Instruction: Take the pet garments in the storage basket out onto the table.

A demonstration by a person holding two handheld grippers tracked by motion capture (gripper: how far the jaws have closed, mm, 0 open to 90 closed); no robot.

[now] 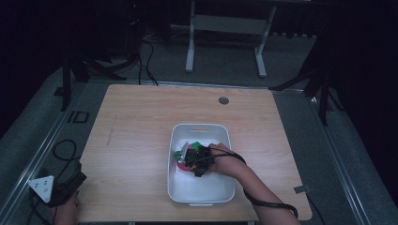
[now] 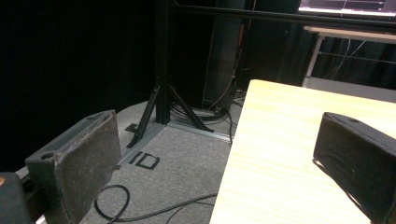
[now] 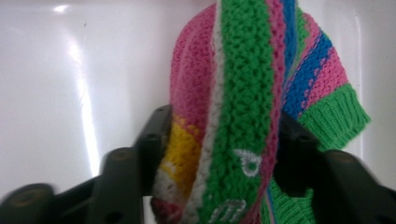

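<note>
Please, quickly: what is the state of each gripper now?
Left gripper: open, holding nothing.
Right gripper: closed on the striped pink, green and blue knitted cloth.

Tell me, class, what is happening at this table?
A person works with a gripper in each hand. The right gripper is down in the white bin on the table, its jaws on either side of a bunched, striped knitted garment and seemingly pressing it. The left gripper waits open at the table's near left corner, holding nothing.
</note>
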